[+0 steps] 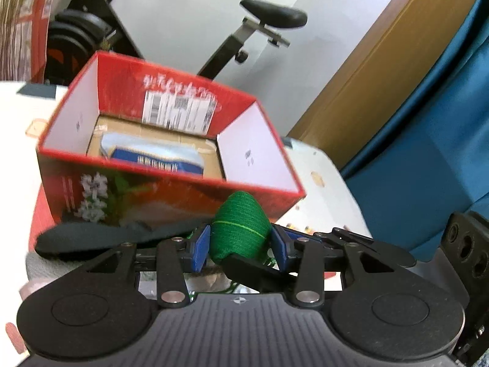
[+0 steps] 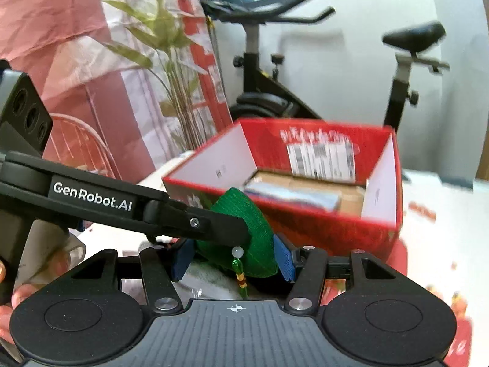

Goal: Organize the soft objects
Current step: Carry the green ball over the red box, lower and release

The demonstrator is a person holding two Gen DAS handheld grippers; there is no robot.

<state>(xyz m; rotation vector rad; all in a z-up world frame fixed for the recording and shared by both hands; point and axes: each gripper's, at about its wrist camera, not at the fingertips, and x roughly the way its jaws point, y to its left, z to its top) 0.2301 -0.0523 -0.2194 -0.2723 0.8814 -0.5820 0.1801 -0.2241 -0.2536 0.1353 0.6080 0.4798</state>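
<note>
Both grippers close on one green, cone-shaped soft pouch point(image 1: 241, 226), held up just in front of the near wall of the red box point(image 1: 171, 192); the left gripper point(image 1: 240, 246) has its blue pads point(image 1: 202, 249) pressed against either side of the pouch, jaws partly open around it; the right gripper point(image 2: 234, 258) has its blue pads point(image 2: 284, 260) on either side of the same pouch point(image 2: 259, 244), the right-hand pad touching it, the other partly hidden behind the left gripper's finger, which crosses that view; a small white bead with a green tassel point(image 2: 238, 263) hangs from the pouch. Inside the box, on its cardboard floor, lies a blue and white packet point(image 1: 159, 156); a white shipping label point(image 1: 178, 111) sits on the box's inner far wall. Behind the box stands an exercise bike point(image 2: 266, 70); just in front of the box's near left corner lies a flat black fabric piece point(image 1: 91, 238).
</note>
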